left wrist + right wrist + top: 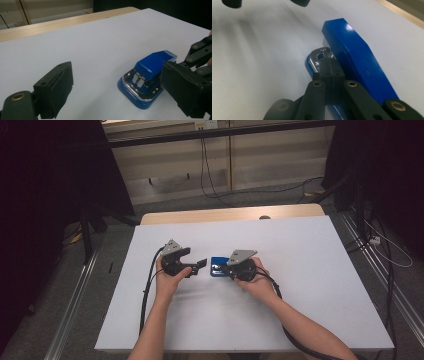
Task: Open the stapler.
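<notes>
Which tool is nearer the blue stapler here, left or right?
Right. The right tool is directly over the blue stapler, its jaws shut beside the raised top over the metal base. The left tool sits just to the stapler's left, jaws open, apart from it.

White-topped table (300,320), grey carpet floor (40,320) (cables trailing), pale panelled wall (165,165)

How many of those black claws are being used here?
2: the left claw open, left of the blue stapler; the right claw shut, resting against the stapler's right side.
</notes>
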The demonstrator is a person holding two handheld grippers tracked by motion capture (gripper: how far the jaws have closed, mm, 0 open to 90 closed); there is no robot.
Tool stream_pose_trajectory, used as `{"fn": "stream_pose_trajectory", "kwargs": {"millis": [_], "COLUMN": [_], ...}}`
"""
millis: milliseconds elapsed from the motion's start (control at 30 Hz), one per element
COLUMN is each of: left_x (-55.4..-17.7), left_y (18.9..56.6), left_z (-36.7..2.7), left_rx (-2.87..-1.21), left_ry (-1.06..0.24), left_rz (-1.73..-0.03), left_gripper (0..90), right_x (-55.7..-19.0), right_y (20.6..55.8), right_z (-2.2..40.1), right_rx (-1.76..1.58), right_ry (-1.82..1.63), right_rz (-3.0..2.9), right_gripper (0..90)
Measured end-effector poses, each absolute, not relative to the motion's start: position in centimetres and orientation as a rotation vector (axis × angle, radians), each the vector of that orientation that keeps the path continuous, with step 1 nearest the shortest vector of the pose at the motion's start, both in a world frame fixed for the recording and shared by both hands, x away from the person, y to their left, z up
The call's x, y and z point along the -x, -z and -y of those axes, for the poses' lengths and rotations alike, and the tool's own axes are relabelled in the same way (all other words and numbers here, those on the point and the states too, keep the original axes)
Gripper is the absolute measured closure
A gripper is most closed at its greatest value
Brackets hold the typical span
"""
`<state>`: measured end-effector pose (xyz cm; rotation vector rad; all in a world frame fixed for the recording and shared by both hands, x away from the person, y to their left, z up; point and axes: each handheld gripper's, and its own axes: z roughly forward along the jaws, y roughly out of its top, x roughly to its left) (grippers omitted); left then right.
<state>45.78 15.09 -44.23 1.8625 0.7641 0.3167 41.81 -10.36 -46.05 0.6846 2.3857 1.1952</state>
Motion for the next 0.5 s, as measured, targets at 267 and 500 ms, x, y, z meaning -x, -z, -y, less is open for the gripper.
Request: {"fn": "stream_pose_trajectory", "kwargs": {"millis": [267, 500], "left_x": [-45.61, -45.57], "left_y": [44.47, 44.83], "left_z": [-14.81, -14.28], "left_rx": [-1.931, -2.0], "left_ry": [-0.286, -0.207], "left_rz": [-0.746, -0.694], "left_gripper": [38.1, 79.3], "right_x": [-42.03, -42.13], "right_y": [46.03, 45.89], "right_z": [9.87, 9.79], "right_rx": [-0.673, -0.683], "right_ry": [-1.175, -1.162], "right_rz": [-2.403, -2.417], "right_gripper": [90.0, 90.0]}}
